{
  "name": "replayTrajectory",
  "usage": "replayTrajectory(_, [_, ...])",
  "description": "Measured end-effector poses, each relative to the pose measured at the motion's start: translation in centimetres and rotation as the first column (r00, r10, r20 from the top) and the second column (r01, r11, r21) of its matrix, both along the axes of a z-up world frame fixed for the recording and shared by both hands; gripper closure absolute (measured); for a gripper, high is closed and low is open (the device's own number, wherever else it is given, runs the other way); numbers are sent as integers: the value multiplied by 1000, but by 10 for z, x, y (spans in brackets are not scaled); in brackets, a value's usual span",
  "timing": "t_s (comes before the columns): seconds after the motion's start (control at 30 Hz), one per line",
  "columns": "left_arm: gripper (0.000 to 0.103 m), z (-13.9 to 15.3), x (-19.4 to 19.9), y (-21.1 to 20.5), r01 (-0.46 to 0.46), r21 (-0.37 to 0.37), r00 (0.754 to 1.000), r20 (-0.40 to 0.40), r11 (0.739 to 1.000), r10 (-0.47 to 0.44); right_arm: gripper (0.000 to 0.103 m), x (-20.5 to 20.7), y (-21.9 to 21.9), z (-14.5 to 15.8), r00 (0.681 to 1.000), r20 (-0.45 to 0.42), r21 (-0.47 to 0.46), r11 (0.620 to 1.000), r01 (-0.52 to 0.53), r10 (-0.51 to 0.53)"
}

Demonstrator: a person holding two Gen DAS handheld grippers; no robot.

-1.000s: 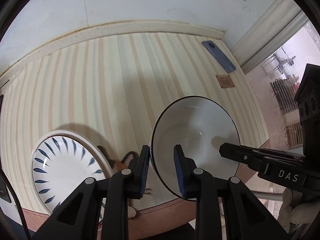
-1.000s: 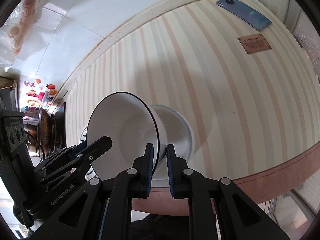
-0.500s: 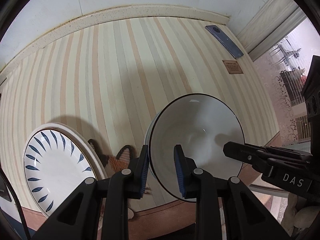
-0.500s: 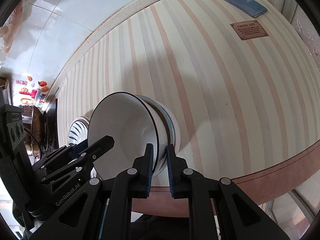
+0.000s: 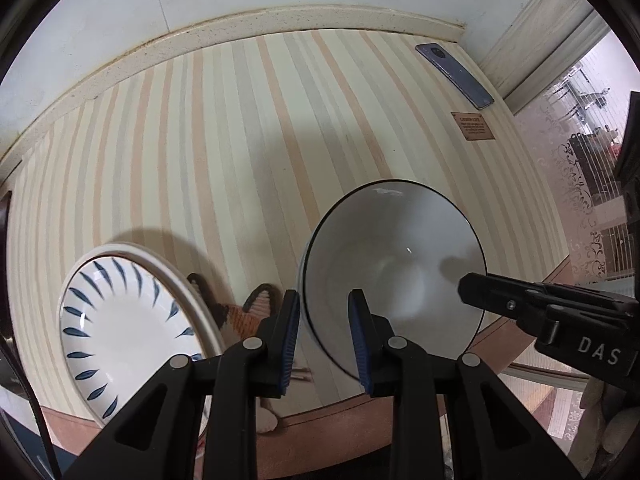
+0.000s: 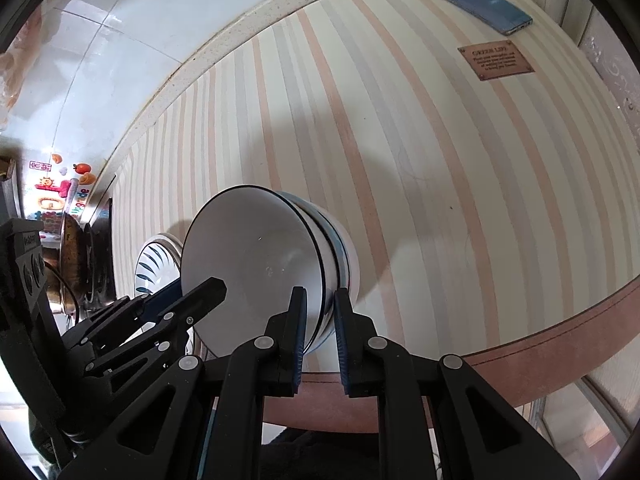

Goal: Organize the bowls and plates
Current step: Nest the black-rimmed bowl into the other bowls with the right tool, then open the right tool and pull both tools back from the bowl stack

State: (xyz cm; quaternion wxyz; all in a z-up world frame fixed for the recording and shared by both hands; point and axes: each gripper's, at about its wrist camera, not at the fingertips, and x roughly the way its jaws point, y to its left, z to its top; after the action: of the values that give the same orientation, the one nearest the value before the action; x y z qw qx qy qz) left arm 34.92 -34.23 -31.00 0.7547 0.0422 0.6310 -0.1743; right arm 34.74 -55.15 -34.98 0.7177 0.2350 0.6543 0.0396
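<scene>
A white bowl with a thin black rim sits tilted inside a stack of bowls on the striped tabletop. My right gripper is shut on its near rim, one pad inside and one outside. My left gripper straddles the opposite rim with its fingers apart, and a gap shows beside the inner pad. Each gripper also appears in the other's view: the right gripper and the left gripper. A white plate with blue leaf marks lies to the left on a cream-rimmed plate.
A blue phone and a brown label lie at the far right. An orange and dark patterned item lies between plate and bowls. Dark pans stand at the left. The table's brown front edge runs just below the bowls.
The black-rimmed bowl came down from above the lower bowl and now nests in the stack. Both grippers moved with it; their finger gaps look unchanged.
</scene>
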Motion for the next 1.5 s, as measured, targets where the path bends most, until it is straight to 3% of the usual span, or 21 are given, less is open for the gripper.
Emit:
replayTrajectory(0.13, [80,18,-8,7,11,6,999,50,1000,-12,79,-8,5,19,999,33,-40,999,-16,17])
replayTrajectory(0.2, [76,29,-14,10,23,0,997,67,1000,-23,61,-18,10,33,998,59,-75,997,-32,36])
replayTrajectory(0.27, [70,43,-22,14,36,-10,995,91,999,-35,49,-27,14,47,996,80,-119,992,-39,49])
replayTrajectory(0.3, [64,49,-25,17,38,-13,994,101,999,-37,43,-33,18,57,993,99,-140,989,-48,62])
replayTrajectory(0.4, [25,70,-36,26,49,-42,990,137,998,-43,28,-51,25,81,988,137,-173,984,-48,73])
replayTrajectory(0.5, [22,92,-46,35,49,-65,984,175,997,-36,21,-67,30,104,983,170,-197,980,-39,73])
replayTrajectory(0.57, [14,105,-52,40,50,-79,981,191,996,-34,20,-80,35,123,977,197,-233,972,-33,80])
replayTrajectory(0.8, [13,151,-80,57,78,-125,963,267,989,-42,14,-123,49,179,956,282,-295,956,7,80])
replayTrajectory(1.13, [13,182,-102,72,110,-166,952,301,980,-56,10,-163,53,232,927,373,-306,948,87,35])
replayTrajectory(1.3, [13,175,-97,70,115,-166,954,295,979,-61,10,-164,46,231,925,379,-266,957,115,-6])
replayTrajectory(1.5, [13,145,-69,63,87,-156,972,232,984,-49,10,-138,33,195,947,319,-222,968,115,-39])
